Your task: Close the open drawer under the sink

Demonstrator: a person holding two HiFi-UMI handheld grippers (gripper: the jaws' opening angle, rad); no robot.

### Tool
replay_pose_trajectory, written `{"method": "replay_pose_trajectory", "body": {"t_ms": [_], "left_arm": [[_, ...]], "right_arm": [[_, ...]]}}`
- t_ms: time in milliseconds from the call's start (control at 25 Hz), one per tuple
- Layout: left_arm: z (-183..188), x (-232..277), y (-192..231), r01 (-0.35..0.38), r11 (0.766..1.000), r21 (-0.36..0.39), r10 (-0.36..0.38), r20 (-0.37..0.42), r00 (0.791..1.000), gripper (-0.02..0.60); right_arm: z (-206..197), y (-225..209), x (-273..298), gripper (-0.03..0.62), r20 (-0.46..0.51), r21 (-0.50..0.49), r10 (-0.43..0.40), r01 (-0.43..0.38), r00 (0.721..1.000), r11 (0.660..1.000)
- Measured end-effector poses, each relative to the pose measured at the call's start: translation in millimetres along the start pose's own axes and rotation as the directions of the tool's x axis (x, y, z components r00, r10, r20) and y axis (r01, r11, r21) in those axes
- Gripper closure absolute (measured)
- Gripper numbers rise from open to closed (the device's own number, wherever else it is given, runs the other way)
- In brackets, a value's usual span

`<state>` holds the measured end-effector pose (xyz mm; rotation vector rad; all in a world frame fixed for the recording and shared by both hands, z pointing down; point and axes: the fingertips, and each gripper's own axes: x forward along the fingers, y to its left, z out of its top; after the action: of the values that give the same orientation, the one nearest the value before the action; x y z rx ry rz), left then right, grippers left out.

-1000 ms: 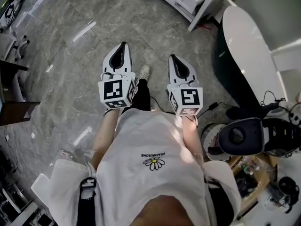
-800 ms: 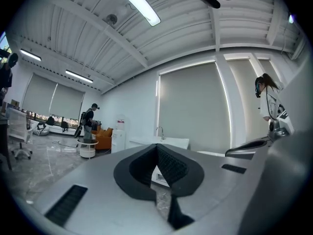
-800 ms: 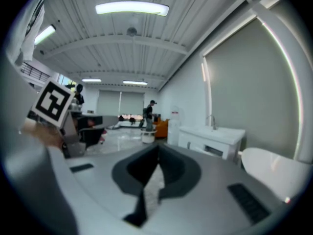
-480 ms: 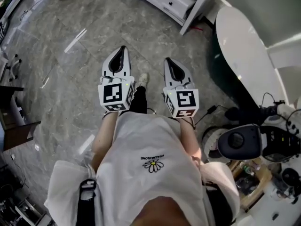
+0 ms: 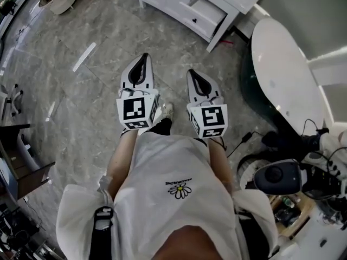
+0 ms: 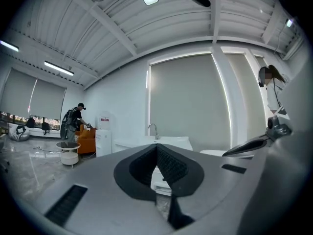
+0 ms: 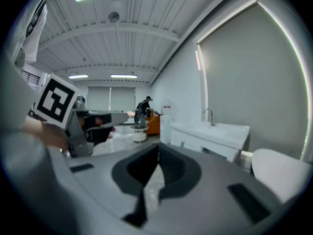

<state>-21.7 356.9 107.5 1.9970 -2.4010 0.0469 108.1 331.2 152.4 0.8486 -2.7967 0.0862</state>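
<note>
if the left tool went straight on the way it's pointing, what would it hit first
Probably the white sink cabinet, which sits dead ahead. In the head view only grey marble floor lies between, though depth is hard to judge.

1. The drawer (image 5: 206,11) was white, with a small dark knob (image 5: 193,20) on its front, and stood pulled out, its inside open to view.
2. It lay ahead of the fingers (image 5: 140,69) of the left gripper (image 5: 144,55) and the right gripper (image 5: 191,71), off to their right and well apart from both.
3. The sink (image 7: 220,130) above it was white, with an upright faucet (image 7: 210,116).
</note>
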Motion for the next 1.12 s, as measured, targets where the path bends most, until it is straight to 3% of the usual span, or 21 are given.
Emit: {"method": "replay_pose_trajectory", "body": {"t_ms": [160, 320, 520, 760, 1120], "left_arm": [[-4, 46, 27, 0.02, 0.998, -0.058, -0.02, -0.009, 1.0, 0.561], [7, 83, 43, 0.038, 0.998, -0.058, -0.036, 0.043, 0.998, 0.561], [4, 107, 49, 0.034, 0.995, -0.091, -0.03, 0.039, 0.999, 0.561], [-13, 123, 53, 0.015, 0.993, -0.121, -0.014, 0.004, 1.0, 0.561], [-2, 168, 63, -0.012, 0.997, -0.078, 0.015, 0.028, 0.999, 0.561]], "right_arm": [[6, -12, 41, 0.565, -0.033, 0.005, -0.027, 0.027, 0.999, 1.0], [19, -28, 68, 0.565, -0.025, 0.017, -0.066, 0.066, 0.998, 0.998], [16, -42, 86, 0.565, -0.061, 0.018, -0.079, 0.08, 0.995, 0.997], [11, -47, 113, 0.565, -0.103, 0.022, -0.039, 0.041, 0.994, 0.999], [22, -73, 163, 0.564, -0.069, 0.051, 0.023, -0.02, 0.997, 0.999]]}}
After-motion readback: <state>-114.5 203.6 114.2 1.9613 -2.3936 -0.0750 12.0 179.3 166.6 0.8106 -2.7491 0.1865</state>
